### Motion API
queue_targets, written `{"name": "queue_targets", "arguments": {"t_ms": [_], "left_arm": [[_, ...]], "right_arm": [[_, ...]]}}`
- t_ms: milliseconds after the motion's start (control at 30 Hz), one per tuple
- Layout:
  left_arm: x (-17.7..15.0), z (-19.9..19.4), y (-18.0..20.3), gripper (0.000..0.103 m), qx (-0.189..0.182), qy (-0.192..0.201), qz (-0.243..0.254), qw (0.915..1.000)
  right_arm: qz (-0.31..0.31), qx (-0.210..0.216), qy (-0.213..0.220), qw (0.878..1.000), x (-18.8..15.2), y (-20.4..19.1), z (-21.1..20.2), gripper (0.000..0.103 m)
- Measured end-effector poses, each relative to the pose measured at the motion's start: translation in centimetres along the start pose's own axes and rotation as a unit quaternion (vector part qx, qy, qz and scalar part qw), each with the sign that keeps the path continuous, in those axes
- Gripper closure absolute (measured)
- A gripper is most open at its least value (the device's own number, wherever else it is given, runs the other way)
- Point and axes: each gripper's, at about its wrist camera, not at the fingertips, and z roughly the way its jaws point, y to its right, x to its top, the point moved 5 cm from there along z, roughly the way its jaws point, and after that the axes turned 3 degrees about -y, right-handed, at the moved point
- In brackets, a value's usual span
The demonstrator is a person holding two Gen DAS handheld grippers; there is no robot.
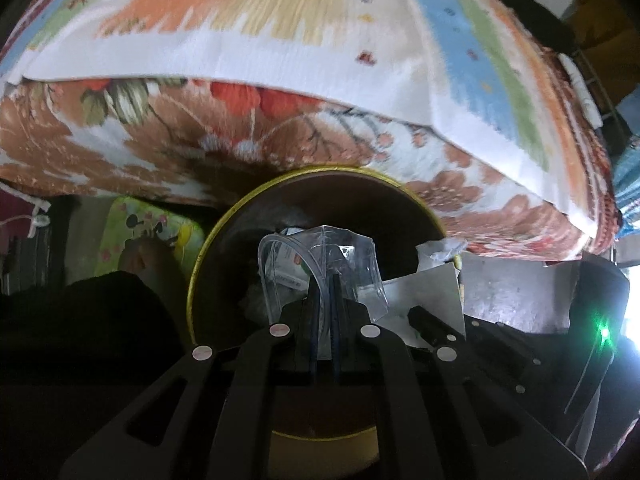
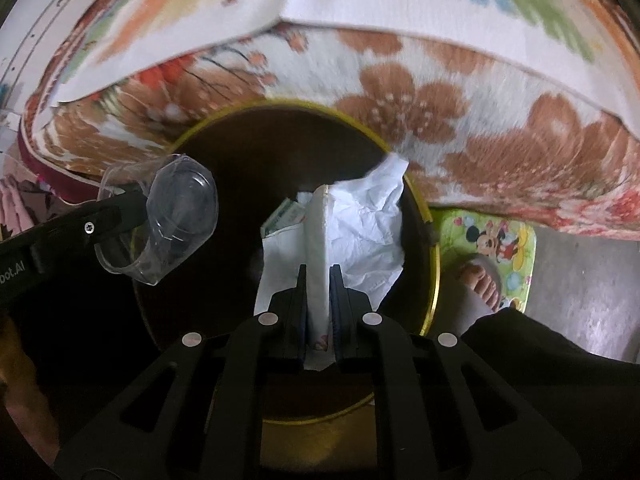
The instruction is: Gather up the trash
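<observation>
Pointing steeply down, both tools hang over the mouth of a round bin [image 2: 434, 280] with a yellow rim and a dark brown inside. The left tool [image 1: 325, 280] is clamped on a clear plastic cup [image 1: 320, 256], crushed and creased, its wall pinched flat between the two fingers; seen from the right wrist, that cup [image 2: 180, 216] sits at the left edge of the bin, over the rim, with its round base facing the camera. The right tool [image 2: 318, 272] is clamped on a flat white piece [image 2: 318, 236] — it looks like folded paper or thin card, though the exact kind cannot be told — held upright on its edge between the fingers, with crumpled white paper [image 2: 368, 220] spread just behind it over the bin's opening. Deeper inside the bin lies more trash, among it a small printed packet [image 2: 280, 218], dim and hard to make out. From the left wrist, the right tool's load shows as white sheets [image 1: 424, 280] just beside the cup, at the bin's right rim. Behind the bin, touching or just against it, hangs a blanket [image 2: 440, 120] with brown and orange flowers, and above it a striped pastel cover [image 1: 280, 20] — both blurred. On the grey floor [image 2: 580, 280] beside the bin lies a green cartoon mat [image 2: 504, 240], and a person's bare foot [image 2: 480, 284] rests at its edge.
</observation>
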Motion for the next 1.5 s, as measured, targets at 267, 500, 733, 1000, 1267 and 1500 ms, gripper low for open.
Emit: {"name": "queue_targets", "arguments": {"t_ms": [267,500,733,1000,1267,1500], "left_arm": [[0.9,2.4,-0.8,0.098,0.023,-0.014,-0.021,0.9994],[2.1,2.8,-1.8,0.062,0.035,0.003,-0.043,0.9984],[2.0,0.3,-1.2,0.061,0.037,0.034,-0.032,0.9982],[1.7,-3.8,0.0,0.057,0.031,0.065,0.025,0.9971],[-0.2,-8.2,-0.2,0.046,0.024,0.105,0.068,0.9919],[-3.2,-10.5,1.3,0.043,0.032,0.141,0.140,0.9794]], "right_arm": [[0.023,-0.005,-0.029,0.999,0.7,0.8,3.1,0.088],[0.039,-0.018,-0.028,0.999,1.0,1.5,3.8,0.061],[0.051,-0.002,0.003,0.999,0.6,1.6,1.4,0.060],[0.025,0.008,0.064,0.998,-0.5,0.7,-4.1,0.055],[-0.028,0.022,0.132,0.991,-3.1,-0.5,-9.5,0.052],[-0.053,0.026,0.158,0.986,-5.2,-1.3,-11.4,0.049]]}}
